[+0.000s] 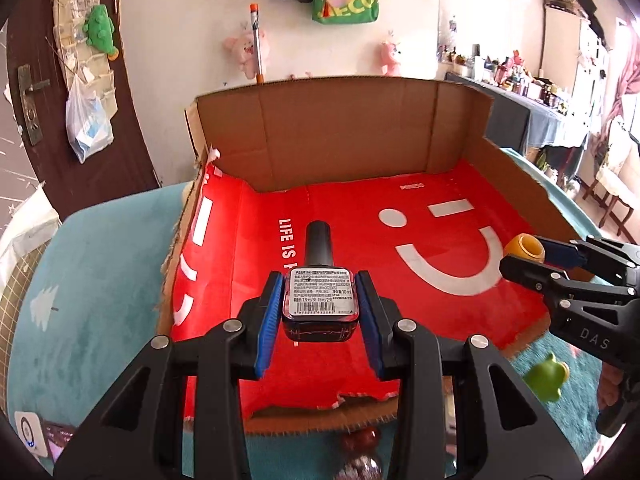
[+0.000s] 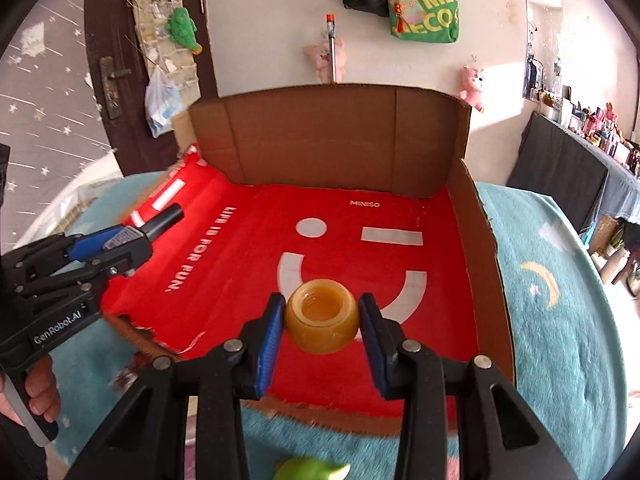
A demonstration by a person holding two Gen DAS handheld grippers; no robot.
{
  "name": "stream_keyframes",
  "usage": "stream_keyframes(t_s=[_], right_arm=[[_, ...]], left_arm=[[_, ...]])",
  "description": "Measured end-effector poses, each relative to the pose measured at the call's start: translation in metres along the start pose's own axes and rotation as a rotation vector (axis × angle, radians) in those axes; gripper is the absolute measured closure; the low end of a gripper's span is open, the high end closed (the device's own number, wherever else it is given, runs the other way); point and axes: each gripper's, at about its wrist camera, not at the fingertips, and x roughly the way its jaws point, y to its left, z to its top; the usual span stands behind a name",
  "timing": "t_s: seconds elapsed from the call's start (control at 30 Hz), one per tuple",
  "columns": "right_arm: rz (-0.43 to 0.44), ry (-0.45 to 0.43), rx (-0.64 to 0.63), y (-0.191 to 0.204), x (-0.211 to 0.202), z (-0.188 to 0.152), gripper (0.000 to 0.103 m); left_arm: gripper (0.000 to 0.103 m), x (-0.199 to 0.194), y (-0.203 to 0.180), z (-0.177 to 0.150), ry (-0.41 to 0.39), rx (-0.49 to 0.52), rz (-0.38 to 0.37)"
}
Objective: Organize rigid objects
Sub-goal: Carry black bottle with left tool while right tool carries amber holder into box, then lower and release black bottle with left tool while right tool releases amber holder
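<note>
My left gripper (image 1: 319,308) is shut on a dark nail polish bottle (image 1: 319,300) with a black cap and a white label, held above the red floor of the cardboard box (image 1: 340,136). My right gripper (image 2: 322,322) is shut on a round amber jar-like piece (image 2: 322,320) with a hollow threaded middle, held over the white smiley print. In the left wrist view the right gripper (image 1: 524,258) shows at the right with the amber piece (image 1: 525,247). In the right wrist view the left gripper (image 2: 132,238) shows at the left with the bottle (image 2: 160,222).
The box lies on a teal blanket (image 1: 100,264) with tall cardboard walls at the back and right (image 2: 480,264). A green toy (image 1: 547,374) lies on the blanket right of the box. Small shiny reddish items (image 1: 360,440) lie before the torn front edge.
</note>
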Motion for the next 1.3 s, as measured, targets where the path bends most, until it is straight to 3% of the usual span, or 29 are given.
stream_keyframes(t_s=[0.43,1.3], right_arm=[[-0.017,0.123,0.021,-0.011,0.054,0.005,0.063],[-0.059,0.181,-0.002,-0.013,0.069,0.006,0.063]], left_arm=[[0.069,0.044,0.005,0.002,0.088,-0.008,0.018],[0.069,0.068,0.008,-0.003,0.163,-0.011,0.013]])
